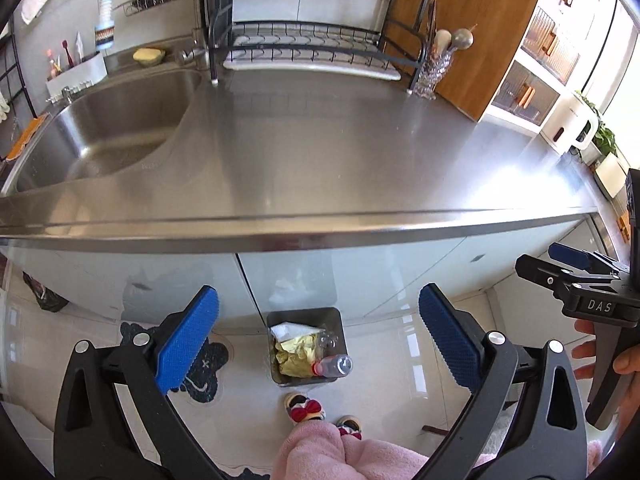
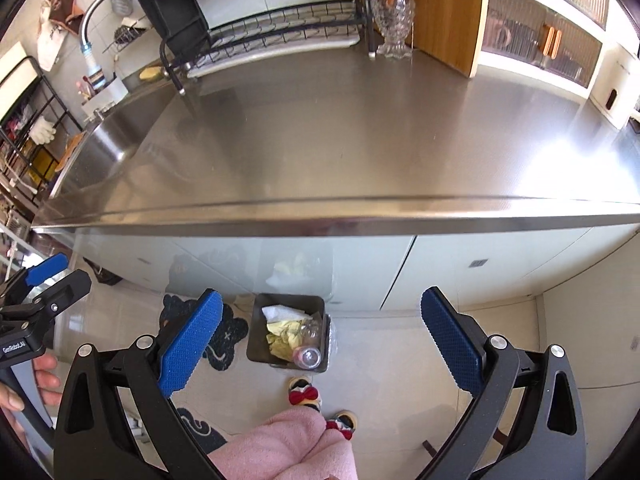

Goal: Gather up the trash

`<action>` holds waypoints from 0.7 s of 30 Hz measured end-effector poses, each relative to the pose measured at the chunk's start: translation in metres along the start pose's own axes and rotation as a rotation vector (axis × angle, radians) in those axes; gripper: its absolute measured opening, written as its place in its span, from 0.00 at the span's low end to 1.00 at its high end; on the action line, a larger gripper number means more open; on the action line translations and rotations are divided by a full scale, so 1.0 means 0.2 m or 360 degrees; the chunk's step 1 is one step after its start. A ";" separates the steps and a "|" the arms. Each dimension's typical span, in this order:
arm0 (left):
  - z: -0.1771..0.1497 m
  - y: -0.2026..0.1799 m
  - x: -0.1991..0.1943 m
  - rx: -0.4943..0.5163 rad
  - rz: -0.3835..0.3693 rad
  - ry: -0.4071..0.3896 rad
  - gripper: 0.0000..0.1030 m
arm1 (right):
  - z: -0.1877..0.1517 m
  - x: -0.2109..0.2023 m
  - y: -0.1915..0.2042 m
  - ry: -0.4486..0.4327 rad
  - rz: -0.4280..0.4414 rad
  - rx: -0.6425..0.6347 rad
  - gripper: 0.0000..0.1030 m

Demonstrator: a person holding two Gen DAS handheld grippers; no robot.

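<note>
Looking nearly done: trash (image 1: 298, 350) and a bottle (image 1: 334, 366) sit in the bin (image 1: 340, 322) on the floor, below and between both tongs. Left tongs (image 1: 318, 342) and right tongs (image 2: 322, 342) wide apart, holding nothing. No trash seen on the bench (image 1: 320, 152) ahead.

square grey metal trash bin (image 1: 340, 322): 1 | clear plastic bottle with red cap (image 1: 334, 366): 1 | red-bow slippers (image 1: 305, 405): 2 | black wire dish rack (image 1: 312, 46): 1 | stainless steel sink (image 1: 116, 128): 1

A home kitchen: steel sink (image 1: 108, 128), dish rack (image 1: 312, 46), kettle (image 1: 570, 128), steel countertop (image 1: 340, 152).
</note>
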State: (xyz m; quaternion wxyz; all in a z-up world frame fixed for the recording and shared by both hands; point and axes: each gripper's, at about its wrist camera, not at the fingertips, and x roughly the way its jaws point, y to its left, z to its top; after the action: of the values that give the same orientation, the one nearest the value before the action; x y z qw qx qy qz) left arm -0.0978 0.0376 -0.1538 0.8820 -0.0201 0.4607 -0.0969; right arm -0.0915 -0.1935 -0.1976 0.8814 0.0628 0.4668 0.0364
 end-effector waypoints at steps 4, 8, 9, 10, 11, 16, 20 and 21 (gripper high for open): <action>0.11 0.00 -0.13 -0.0010 0.0019 -0.0109 0.92 | 0.11 -0.14 0.02 -0.0111 -0.0044 -0.0003 0.97; 0.21 -0.02 -0.26 -0.0002 0.0016 -0.0214 0.92 | 0.22 -0.26 0.05 -0.0213 -0.0069 -0.0022 0.97; 0.23 -0.02 -0.29 -0.0002 0.0015 -0.0243 0.92 | 0.24 -0.29 0.06 -0.0234 -0.0070 -0.0023 0.97; 0.25 -0.02 -0.32 -0.0002 0.0011 -0.0273 0.92 | 0.25 -0.32 0.06 -0.0254 -0.0068 -0.0024 0.97; 0.27 -0.03 -0.35 -0.0002 0.0010 -0.0298 0.92 | 0.27 -0.34 0.07 -0.0274 -0.0063 -0.0028 0.97; 0.33 -0.06 -0.43 0.0020 0.0012 -0.0389 0.92 | 0.32 -0.44 0.11 -0.0377 -0.0088 -0.0046 0.97; 0.36 -0.07 -0.48 0.0035 0.0030 -0.0429 0.92 | 0.34 -0.50 0.14 -0.0450 -0.0135 -0.0045 0.97; 0.36 -0.07 -0.49 0.0035 0.0032 -0.0437 0.92 | 0.35 -0.51 0.14 -0.0456 -0.0138 -0.0042 0.97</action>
State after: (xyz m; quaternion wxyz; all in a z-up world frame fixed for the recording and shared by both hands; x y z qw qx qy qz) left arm -0.0948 0.0383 -0.0313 0.9379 -0.0189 0.3347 -0.0895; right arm -0.0907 -0.1832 -0.0715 0.9405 0.0355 0.3379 -0.0047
